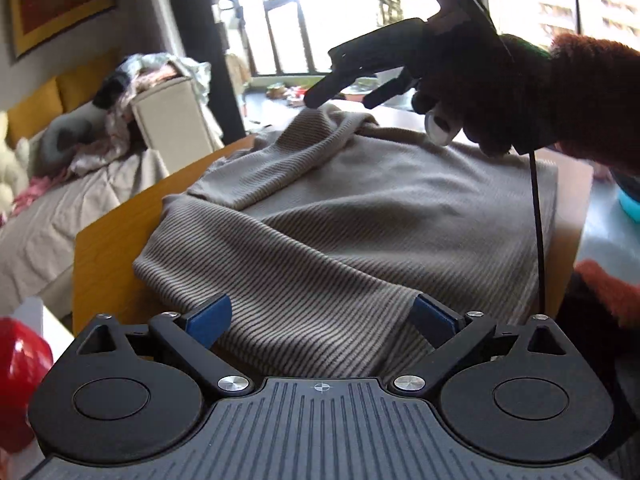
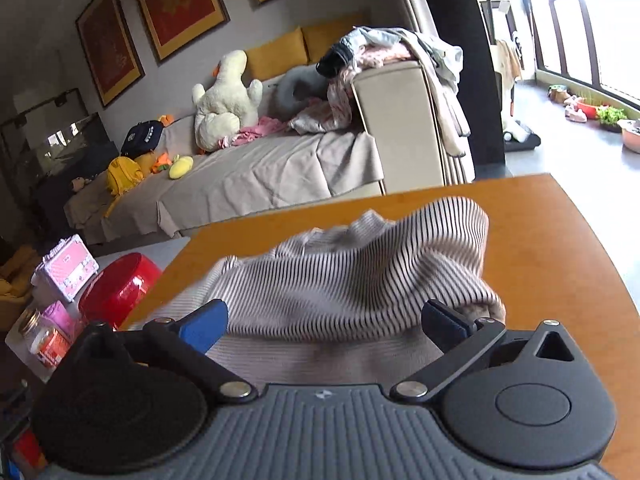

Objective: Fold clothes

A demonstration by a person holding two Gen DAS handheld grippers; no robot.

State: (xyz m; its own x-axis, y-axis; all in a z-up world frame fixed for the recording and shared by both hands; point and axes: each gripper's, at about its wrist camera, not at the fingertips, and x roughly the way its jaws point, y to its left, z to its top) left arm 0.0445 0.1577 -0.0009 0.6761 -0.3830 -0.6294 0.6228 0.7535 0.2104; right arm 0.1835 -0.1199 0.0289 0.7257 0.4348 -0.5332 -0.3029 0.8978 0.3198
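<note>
A beige striped knit garment lies on the orange wooden table. My left gripper is open, its blue pads wide apart just above the garment's near edge. In the left wrist view my right gripper hovers over the garment's far raised fold, fingers apart. In the right wrist view my right gripper is open over a rumpled fold of the same garment on the table. Neither gripper holds cloth.
A red stool and a pink case stand left of the table. A sofa with plush toys and piled clothes lies beyond. A blue bowl sits at the right.
</note>
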